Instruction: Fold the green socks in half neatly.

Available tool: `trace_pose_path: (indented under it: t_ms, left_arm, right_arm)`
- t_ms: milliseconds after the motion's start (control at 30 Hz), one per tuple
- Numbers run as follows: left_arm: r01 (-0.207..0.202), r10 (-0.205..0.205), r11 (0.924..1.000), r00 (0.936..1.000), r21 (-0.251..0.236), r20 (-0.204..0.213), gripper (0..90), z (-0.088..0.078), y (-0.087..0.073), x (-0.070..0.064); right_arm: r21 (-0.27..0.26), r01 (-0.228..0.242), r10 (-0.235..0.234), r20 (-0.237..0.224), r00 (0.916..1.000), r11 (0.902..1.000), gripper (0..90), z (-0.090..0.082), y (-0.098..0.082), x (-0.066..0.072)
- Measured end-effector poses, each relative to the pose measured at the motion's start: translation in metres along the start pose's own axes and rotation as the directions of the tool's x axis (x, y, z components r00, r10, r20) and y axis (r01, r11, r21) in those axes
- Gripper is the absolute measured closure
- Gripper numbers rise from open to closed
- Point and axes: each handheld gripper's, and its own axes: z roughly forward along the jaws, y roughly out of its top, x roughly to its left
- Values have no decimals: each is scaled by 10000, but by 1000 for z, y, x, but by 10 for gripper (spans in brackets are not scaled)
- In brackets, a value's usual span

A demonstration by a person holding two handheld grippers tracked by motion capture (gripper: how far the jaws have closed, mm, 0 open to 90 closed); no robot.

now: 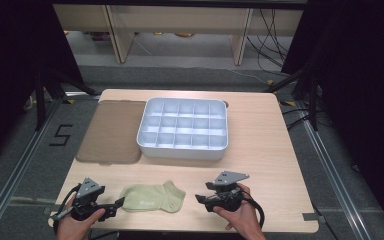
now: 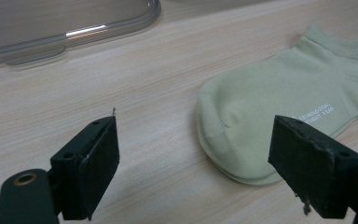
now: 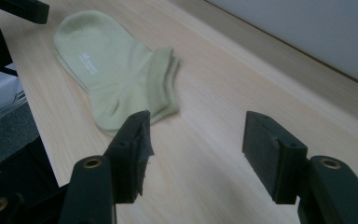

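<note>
High view: looked forward and down from above the person's side, taking in the whole table (image 1: 260, 125).
Left gripper view: sat low and close to the tabletop.
Right gripper view: equally low and close.
Shared: the sock (image 1: 152, 197) (image 2: 279, 116) (image 3: 116, 70).

Pale green sock (image 3: 116, 74) lies flat on wooden table (image 3: 242, 74), cuff nearest. Right gripper (image 3: 196, 140) low over bare wood, jaws apart, nothing between.

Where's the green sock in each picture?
High view: the sock lies low in the middle, between the two grippers.
Left gripper view: at the right, its toe end between the jaws.
Right gripper view: upper left, beyond the left jaw.
Shared landmark: the white lettering on the sock.
</note>
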Motion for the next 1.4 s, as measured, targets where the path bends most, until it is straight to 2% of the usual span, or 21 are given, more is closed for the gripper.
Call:
trace_pose_path:
  t_ms: [33,133,400,433,533,567,600,633,667,733,767,800,833,933,1000,1100,1167,1200,1233,1333,1400]
  left_arm:
    - [59,-59,10000,9999,-31,90,154,0,0,1]
    - [209,-208,9997,9998,-97,78,154,2,-1,1]
    - [-100,100,9999,9999,-4,-12,157,1,-1,1]
    - [7,-5,9998,9999,-186,117,157,3,-2,1]
    - [-56,55,10000,9999,37,124,158,1,-1,3]
    - [48,-48,10000,9999,-35,142,158,2,-1,3]
    - [139,-138,9998,9999,-127,75,157,3,-1,2]
    - [101,-100,9999,9999,-96,48,157,2,-1,2]
    - [61,-60,9999,10000,-90,56,158,2,-1,3]
    - [59,-58,9999,10000,-110,47,158,2,-1,3]
    - [-116,116,9999,9999,91,36,158,0,-1,4]
    - [176,-175,9998,9998,-116,66,158,1,-1,3]
    - [135,-133,9998,9998,-111,131,158,1,-1,4]
    - [123,-121,9999,9998,-118,131,158,2,-1,4]
    - [103,-102,9999,9998,-45,144,157,1,-1,5]
    - [-21,21,10000,9999,43,145,158,1,-1,5]
    - [97,-95,9999,9998,-72,180,158,2,-1,5]
    - [97,-95,9999,9998,-72,180,158,2,-1,5]
    - [64,-61,9997,9999,-254,133,158,2,-1,4]
    - [61,-57,9997,9998,-224,179,159,2,-1,4]
    - [58,-54,9997,9998,-232,179,159,2,-1,4]
  right_arm:
    - [-53,315,-315,-13,9995,9995,448,8,4,3]
    - [147,480,-478,-131,9988,9987,462,17,11,8]
    - [655,1062,-1052,-191,9943,9922,496,45,22,16]
    - [716,1033,-1027,-120,9946,9921,498,48,24,18]
    - [829,1177,-1179,-25,9930,9896,510,56,28,19]
    - [684,1227,-1230,-1,9924,9901,518,61,29,18]
    - [894,1232,-1229,-91,9924,9883,527,62,30,18]
    - [790,1221,-1223,-17,9925,9894,531,66,30,19]
    - [1008,1310,-1313,-32,9913,9862,539,67,31,18]
    - [991,1272,-1272,-58,9919,9869,543,70,31,20]
    - [1108,1464,-1464,-88,9892,9830,556,73,33,21]
    - [1051,1439,-1446,-4,9895,9840,559,75,32,22]
    - [1210,1414,-1411,-108,9899,9825,564,75,32,23]
    - [1288,1421,-1437,33,9896,9814,583,77,32,23]
    - [1253,1630,-1648,34,9863,9786,596,81,31,22]
    - [1357,1537,-1528,-174,9881,9788,610,82,31,22]
    - [1300,1466,-1434,-337,9891,9806,621,85,30,21]
    - [1469,1089,-1072,-194,9940,9831,639,84,30,22]
    - [1235,1229,-1208,-245,9924,9847,659,86,29,20]
    - [1155,1209,-1154,-530,9919,9859,722,86,28,20]
    - [1193,1018,-942,-680,9932,9876,781,85,27,21]
